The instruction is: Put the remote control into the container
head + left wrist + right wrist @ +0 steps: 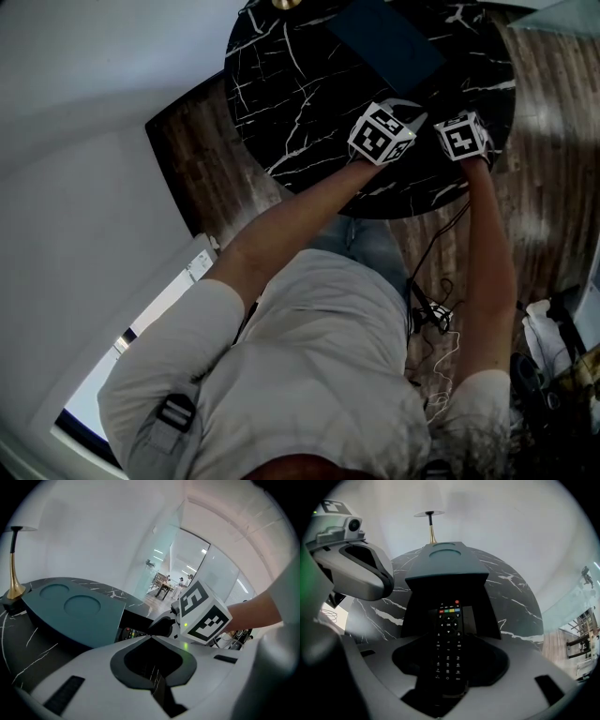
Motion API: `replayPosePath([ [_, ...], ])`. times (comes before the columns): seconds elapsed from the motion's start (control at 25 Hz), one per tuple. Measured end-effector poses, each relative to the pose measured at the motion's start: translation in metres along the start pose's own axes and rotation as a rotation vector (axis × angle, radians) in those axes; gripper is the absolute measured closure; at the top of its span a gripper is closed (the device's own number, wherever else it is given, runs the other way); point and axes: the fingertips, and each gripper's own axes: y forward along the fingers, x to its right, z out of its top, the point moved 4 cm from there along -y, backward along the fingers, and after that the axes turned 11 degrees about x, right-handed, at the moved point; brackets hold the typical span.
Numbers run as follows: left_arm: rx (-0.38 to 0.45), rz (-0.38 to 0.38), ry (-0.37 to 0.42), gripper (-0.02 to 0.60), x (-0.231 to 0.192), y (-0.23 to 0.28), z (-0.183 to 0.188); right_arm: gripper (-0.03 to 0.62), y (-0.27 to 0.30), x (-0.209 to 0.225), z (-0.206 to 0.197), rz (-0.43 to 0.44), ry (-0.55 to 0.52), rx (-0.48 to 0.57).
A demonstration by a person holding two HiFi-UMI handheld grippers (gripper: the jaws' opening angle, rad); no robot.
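Observation:
My right gripper (449, 660) is shut on a black remote control (447, 637) and holds it lengthwise. The remote's coloured-button end reaches into the black open front (417, 602) of a dark teal container (443, 559). In the head view the container (384, 37) lies at the far side of the table, with both marker cubes just in front of it. My left gripper (152, 681) hovers close on the left with its jaws together and nothing between them. From there I see the remote's buttons (126, 632) and the right gripper's cube (204, 611).
The round black marble table (281, 103) has its near edge right under both grippers. A gold lamp stem (14, 581) stands on the table behind the container. Cables (433, 314) lie on the wooden floor by the person's legs.

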Motion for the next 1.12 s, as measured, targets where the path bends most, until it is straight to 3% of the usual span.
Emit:
replayPosePath([
  [0.16,0.024,0.000,0.014,0.574,0.007,-0.019,0.007,0.380,-0.015,0.001,0.011,-0.031,-0.012,0.061],
  [0.28,0.073,-0.004,0.022,0.574,0.017,-0.043,0.019,0.362,-0.046,0.000,0.028,-0.121,-0.040,0.158],
  [0.52,0.224,-0.034,0.092,0.575,0.043,-0.115,0.051,0.368,-0.153,-0.051,0.088,-0.195,0.001,0.550],
  [0.64,0.337,-0.037,0.112,0.574,0.064,-0.164,0.079,0.461,-0.215,-0.089,0.112,-0.220,0.025,0.739],
  [0.76,0.443,-0.035,0.151,0.574,0.090,-0.215,0.104,0.543,-0.269,-0.128,0.126,-0.194,0.096,0.888],
  [1.0,0.610,-0.056,0.282,0.574,0.146,-0.301,0.135,0.575,-0.349,-0.197,0.147,-0.091,0.177,1.080],
  [1.12,0.701,-0.061,0.299,0.575,0.170,-0.333,0.148,0.582,-0.376,-0.219,0.158,-0.055,0.166,1.128],
])
